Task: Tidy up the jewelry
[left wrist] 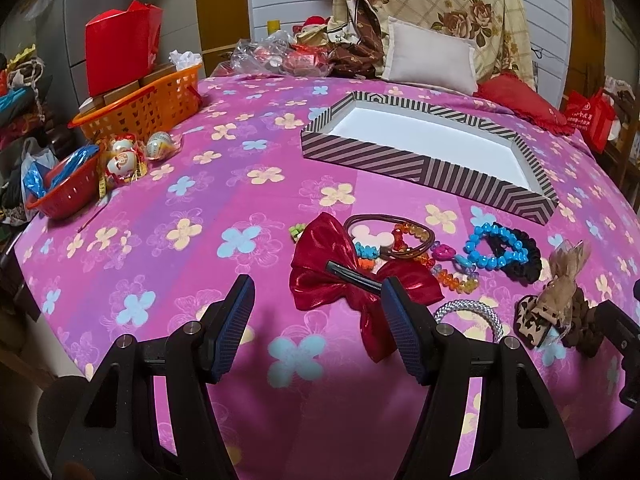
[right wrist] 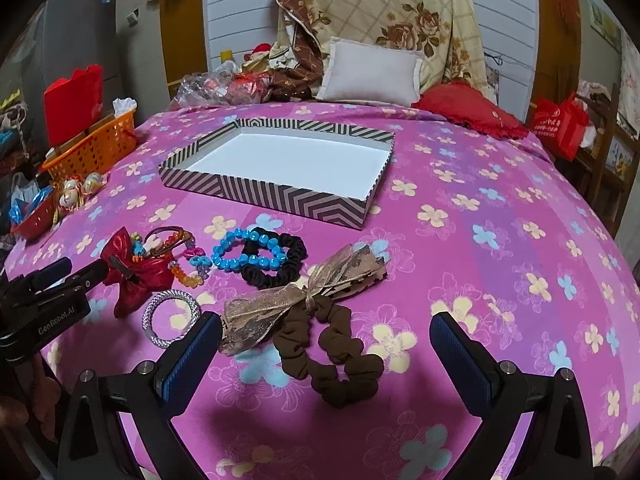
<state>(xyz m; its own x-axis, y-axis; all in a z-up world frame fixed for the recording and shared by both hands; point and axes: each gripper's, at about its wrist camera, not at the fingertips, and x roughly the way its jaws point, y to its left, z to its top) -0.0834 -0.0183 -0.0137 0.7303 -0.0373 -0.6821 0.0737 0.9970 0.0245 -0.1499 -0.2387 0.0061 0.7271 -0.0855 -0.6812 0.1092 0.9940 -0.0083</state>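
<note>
Both claws gape wide and hold nothing. Just ahead of the left gripper [left wrist: 318,308], by its right finger, lies the red bow [left wrist: 320,280]; the brown scrunchie [right wrist: 332,352] lies between the right gripper [right wrist: 326,344] fingers. Beyond both sits the striped box [right wrist: 256,192].

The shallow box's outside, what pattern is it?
Dark-and-pale stripes forming chevrons on the shallow box; clearest in the right wrist view.
</note>
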